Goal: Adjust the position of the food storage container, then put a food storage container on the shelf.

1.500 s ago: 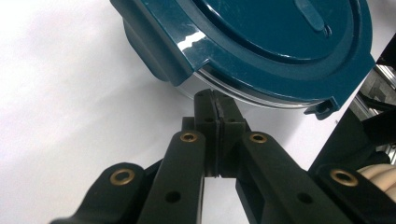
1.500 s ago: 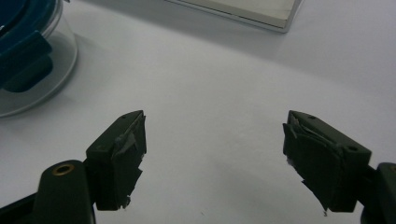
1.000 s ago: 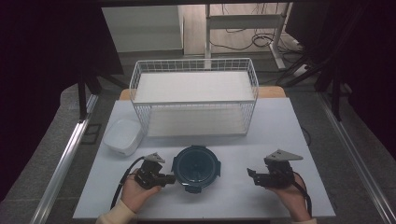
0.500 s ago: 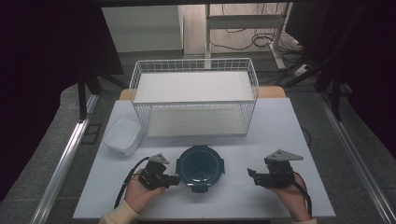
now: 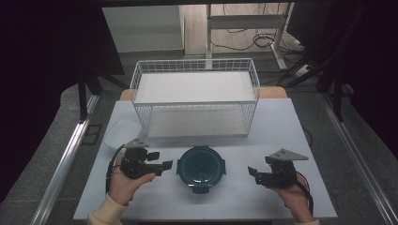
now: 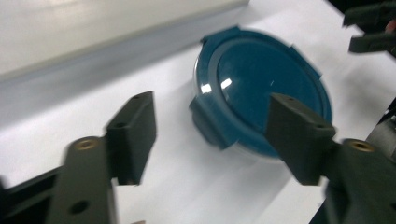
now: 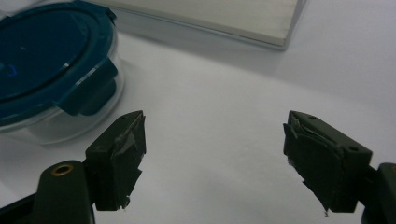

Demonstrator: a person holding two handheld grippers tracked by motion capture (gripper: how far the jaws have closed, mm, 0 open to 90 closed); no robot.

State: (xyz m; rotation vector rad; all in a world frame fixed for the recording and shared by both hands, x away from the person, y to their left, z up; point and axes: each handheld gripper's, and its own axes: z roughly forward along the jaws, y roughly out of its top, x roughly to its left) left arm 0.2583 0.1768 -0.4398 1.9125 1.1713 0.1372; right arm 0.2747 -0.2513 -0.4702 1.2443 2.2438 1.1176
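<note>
A round clear container with a teal clip-on lid (image 5: 201, 168) sits at the front middle of the white table. My left gripper (image 5: 166, 165) hovers just left of it, apart from it. Its jaws have just been opening and now stand open with nothing gripped. In the left gripper view (image 6: 210, 135) the container (image 6: 261, 88) and its side clasp lie just ahead of the jaws. My right gripper (image 5: 251, 172) rests open to the container's right, a gap away. The right gripper view (image 7: 215, 149) has bare table between the jaws and the container (image 7: 42, 65) at upper left.
A white wire basket (image 5: 195, 101) with a pale board inside stands behind the container. A shallow white plastic tub (image 5: 121, 132) lies at the basket's front left corner. The table's front edge runs just below both hands.
My left gripper has lifted and drawn back a little from the container's left side, and its jaws have gone from shut to open. The right gripper and the container have stayed put.
</note>
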